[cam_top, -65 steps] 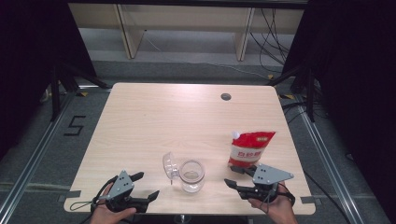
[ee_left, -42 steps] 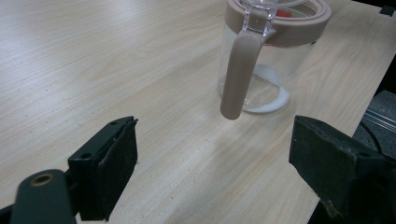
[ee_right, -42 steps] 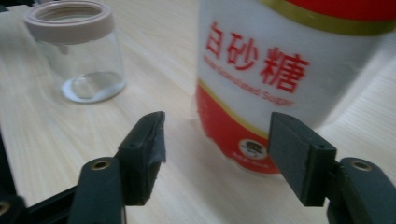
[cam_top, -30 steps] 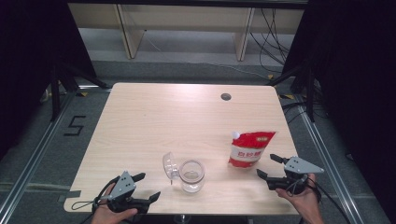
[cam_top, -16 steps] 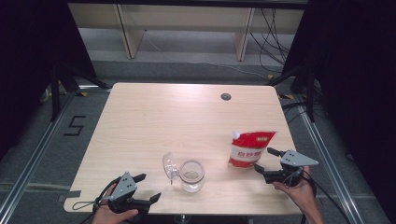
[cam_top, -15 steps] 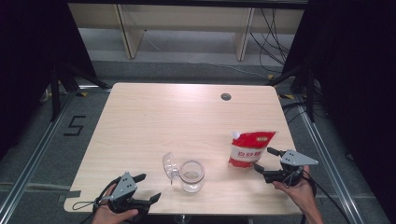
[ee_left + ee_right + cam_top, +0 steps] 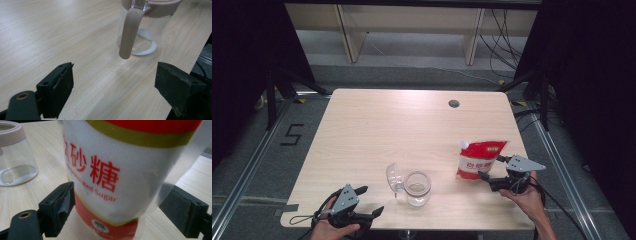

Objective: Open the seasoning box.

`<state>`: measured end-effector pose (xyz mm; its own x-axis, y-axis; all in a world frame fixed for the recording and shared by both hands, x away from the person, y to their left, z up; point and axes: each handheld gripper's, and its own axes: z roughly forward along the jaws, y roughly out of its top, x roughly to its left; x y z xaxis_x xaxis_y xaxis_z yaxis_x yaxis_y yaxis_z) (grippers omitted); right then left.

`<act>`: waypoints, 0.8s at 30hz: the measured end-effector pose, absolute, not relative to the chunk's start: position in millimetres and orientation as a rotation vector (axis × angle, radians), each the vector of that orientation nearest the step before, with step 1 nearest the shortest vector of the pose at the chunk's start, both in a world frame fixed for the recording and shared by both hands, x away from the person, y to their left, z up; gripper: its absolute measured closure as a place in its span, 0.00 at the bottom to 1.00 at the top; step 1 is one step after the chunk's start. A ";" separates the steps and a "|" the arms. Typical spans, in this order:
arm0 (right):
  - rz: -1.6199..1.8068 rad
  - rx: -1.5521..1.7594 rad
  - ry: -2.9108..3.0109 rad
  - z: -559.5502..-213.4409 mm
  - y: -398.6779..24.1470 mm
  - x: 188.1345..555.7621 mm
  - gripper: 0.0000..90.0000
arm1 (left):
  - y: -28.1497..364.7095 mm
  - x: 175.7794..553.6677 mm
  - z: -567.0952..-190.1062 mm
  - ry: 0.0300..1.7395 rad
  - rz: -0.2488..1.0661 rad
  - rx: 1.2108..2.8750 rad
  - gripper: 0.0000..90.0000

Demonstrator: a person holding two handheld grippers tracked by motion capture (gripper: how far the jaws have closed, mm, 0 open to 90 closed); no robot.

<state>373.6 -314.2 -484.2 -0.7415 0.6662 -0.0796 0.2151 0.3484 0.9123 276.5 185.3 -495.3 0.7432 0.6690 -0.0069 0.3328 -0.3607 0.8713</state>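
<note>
Sugar pouch point(image 7: 479, 159) stands upright near the table's point(image 7: 412, 125) right edge, toward the near side. Right gripper point(image 7: 493, 170) is level with its lower half, jaws spread wide on either side of it, not visibly touching. Glass jar point(image 7: 417, 188), lid hinged open, stands near the front edge. Left gripper point(image 7: 371, 201), at the front left corner, has its jaws spread and holds nothing.
</note>
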 end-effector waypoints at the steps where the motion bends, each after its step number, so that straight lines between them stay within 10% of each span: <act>1: 1.375 0.773 2.170 -484.8 -311.7 375.3 0.18 | 185.8 276.9 -495.1 0.755 0.432 1.977 0.17; 24: 1.378 0.853 2.137 -482.3 -301.3 358.9 0.45 | 184.2 274.8 -495.8 0.785 0.406 1.957 0.17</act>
